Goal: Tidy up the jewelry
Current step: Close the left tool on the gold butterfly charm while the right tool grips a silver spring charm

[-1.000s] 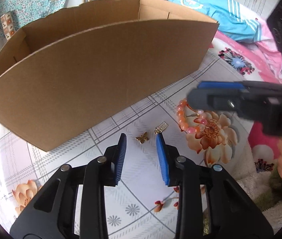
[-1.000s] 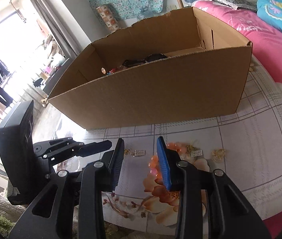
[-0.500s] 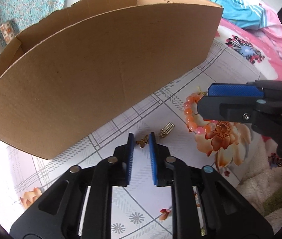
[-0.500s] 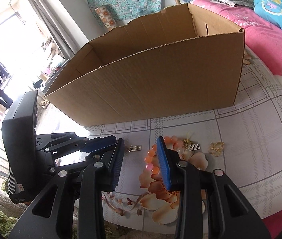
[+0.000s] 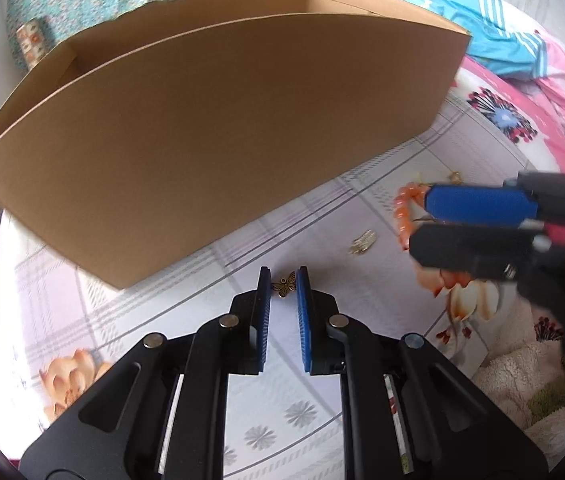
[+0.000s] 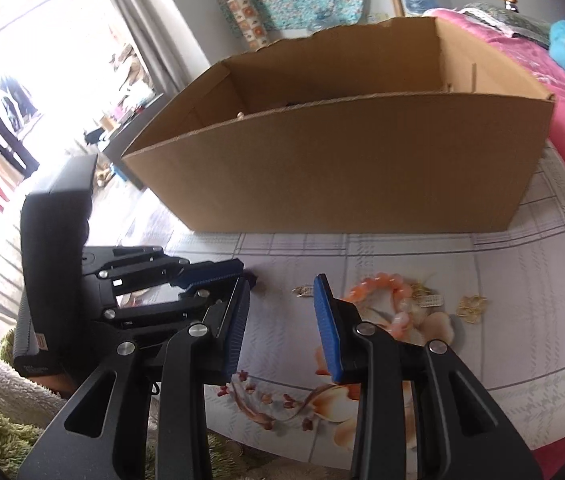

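Now narrowed from a wide spread, the left gripper (image 5: 283, 285) pinches a butterfly charm (image 5: 285, 285) on the tablecloth (image 5: 362, 300) beside the cardboard box (image 5: 222, 140); the right gripper (image 6: 280, 304) waits, spread, near the bead bracelet (image 6: 386, 292).

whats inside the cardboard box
In the right wrist view, over the front wall of the cardboard box, only a dark item and a small pale one peek out. The wall hides the floor and anything else inside.
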A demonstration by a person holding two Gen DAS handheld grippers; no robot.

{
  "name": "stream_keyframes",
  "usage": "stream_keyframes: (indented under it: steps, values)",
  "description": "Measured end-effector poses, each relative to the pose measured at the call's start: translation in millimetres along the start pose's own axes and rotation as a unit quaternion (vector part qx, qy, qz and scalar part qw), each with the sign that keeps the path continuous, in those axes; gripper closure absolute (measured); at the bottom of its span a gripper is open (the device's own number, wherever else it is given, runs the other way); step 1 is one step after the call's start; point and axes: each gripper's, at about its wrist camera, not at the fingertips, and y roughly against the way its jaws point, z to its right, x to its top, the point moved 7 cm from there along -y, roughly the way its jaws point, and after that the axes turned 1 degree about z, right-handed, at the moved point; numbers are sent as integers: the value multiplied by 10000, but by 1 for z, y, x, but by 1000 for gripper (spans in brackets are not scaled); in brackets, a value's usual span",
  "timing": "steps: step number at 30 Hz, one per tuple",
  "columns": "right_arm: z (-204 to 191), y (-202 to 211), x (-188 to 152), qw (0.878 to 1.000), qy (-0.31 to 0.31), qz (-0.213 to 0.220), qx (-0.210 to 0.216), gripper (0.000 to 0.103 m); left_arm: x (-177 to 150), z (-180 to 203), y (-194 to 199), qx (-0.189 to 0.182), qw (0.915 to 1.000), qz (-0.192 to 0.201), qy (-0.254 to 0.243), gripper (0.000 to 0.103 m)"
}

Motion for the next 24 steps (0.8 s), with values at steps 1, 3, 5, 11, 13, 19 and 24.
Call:
stream_keyframes:
  steps: [1,3,5,11,13,19,24]
  values:
    - [-1,-5,-1,10000,19,-82,-17,70,-2,-3,1,7,10000,3,57,91]
    - [-2,-14,-4,9996,42,-231,-125,72,-5,-9,3,14,9999,11,147,91]
    - [0,-21,-5,9990,60,-336,-293,75,-7,-13,4,8,9998,22,212,91]
    - [0,-31,0,9937,437,-354,-967,76,-9,-17,4,-75,9996,56,278,91]
    - [1,-34,1,9925,468,-391,-1062,76,-6,-14,1,-101,9995,62,279,91]
    - [0,-43,1,9885,631,-477,-1292,81,-10,-20,5,-175,9993,90,326,91]
    - [1,-44,3,9874,583,-507,-1379,86,-12,-23,7,-215,9991,106,342,91]
